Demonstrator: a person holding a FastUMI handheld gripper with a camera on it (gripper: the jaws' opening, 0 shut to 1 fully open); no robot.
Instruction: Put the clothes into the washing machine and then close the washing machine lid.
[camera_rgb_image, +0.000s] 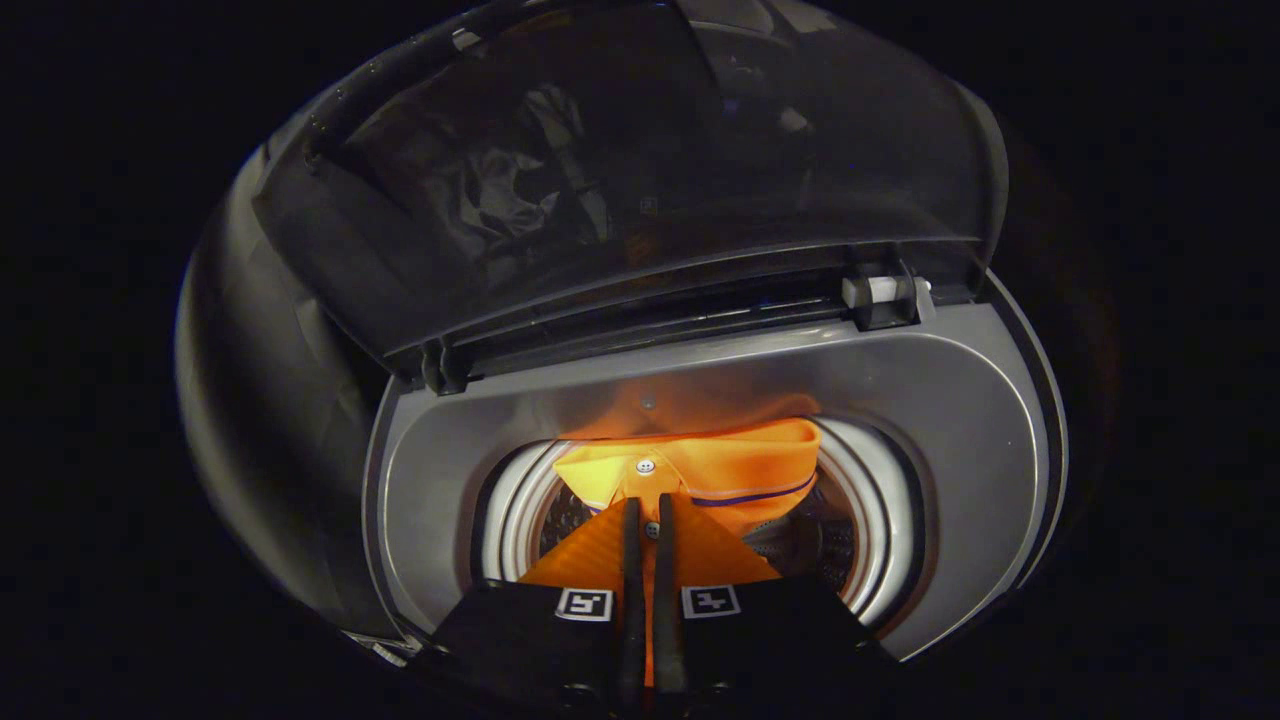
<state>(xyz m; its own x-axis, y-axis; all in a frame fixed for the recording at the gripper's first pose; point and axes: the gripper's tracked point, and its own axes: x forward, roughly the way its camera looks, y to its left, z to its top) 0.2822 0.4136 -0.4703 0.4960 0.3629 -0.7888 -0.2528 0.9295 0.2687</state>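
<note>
An orange polo shirt (700, 470) with a white button and dark collar stripe hangs over the round drum opening (880, 520) of the grey top-loading washing machine (960, 400), whose dark translucent lid (640, 170) stands raised behind it

The gripper (648, 515) pinches an orange shirt (700, 475) between its near-closed fingers over the washing machine (950, 400) drum, lid (620, 170) raised at the far side

Orange shirt (740, 470): soft matt cloth, plastic button. Washer lid (640, 170): glossy dark see-thru plastic. Top deck (930, 400): smooth satin grey plastic. Drum (830, 545): perforated shiny metal.
</note>
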